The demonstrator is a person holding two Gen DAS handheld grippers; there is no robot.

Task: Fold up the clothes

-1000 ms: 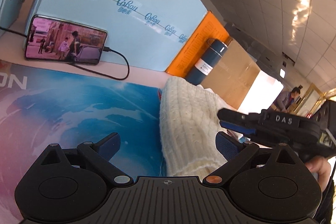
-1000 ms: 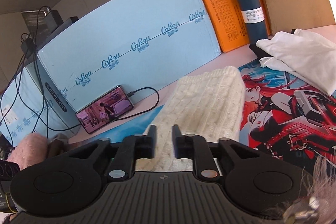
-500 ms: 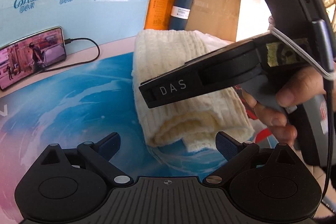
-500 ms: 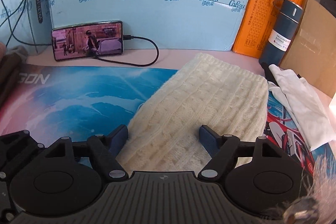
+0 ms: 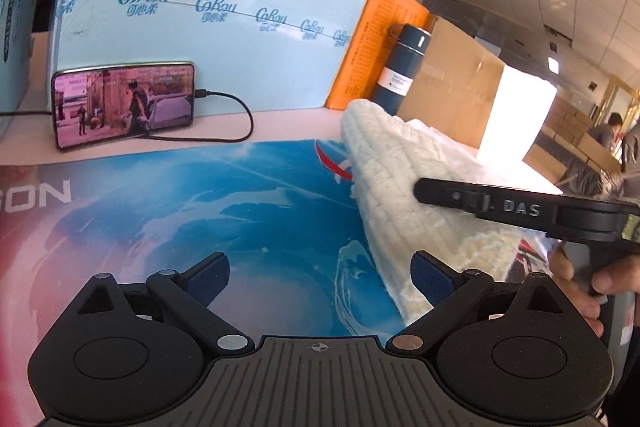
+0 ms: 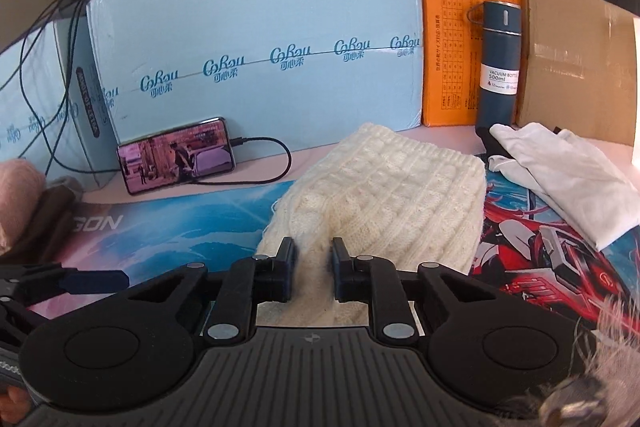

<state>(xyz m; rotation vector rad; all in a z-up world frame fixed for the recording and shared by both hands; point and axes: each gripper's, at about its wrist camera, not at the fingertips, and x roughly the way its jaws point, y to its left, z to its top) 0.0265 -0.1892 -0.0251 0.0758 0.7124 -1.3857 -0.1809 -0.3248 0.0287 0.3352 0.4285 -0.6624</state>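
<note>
My left wrist camera looks low over the mat (image 5: 200, 211); the cream knit (image 5: 400, 187) sits at two o'clock. My right camera faces it close, at twelve o'clock.

- One cream knitted garment (image 6: 384, 195), folded, at the middle of the worktop (image 6: 312, 151).
- One white cloth (image 6: 568, 179) at three o'clock.
- One phone (image 6: 178, 155) at ten o'clock.
- One blue vacuum bottle (image 6: 498, 63) at one o'clock.
- One printed mat (image 5: 200, 211).
- Two tools: right tool (image 6: 312, 267), left tool (image 5: 320, 271).

Right gripper (image 6: 312, 267) at 6 o'clock, jaws closing, pinching the knit (image 6: 380, 195). Left gripper (image 5: 320, 271) at 6 o'clock, jaws wide, nothing between its 2 fingers.
</note>
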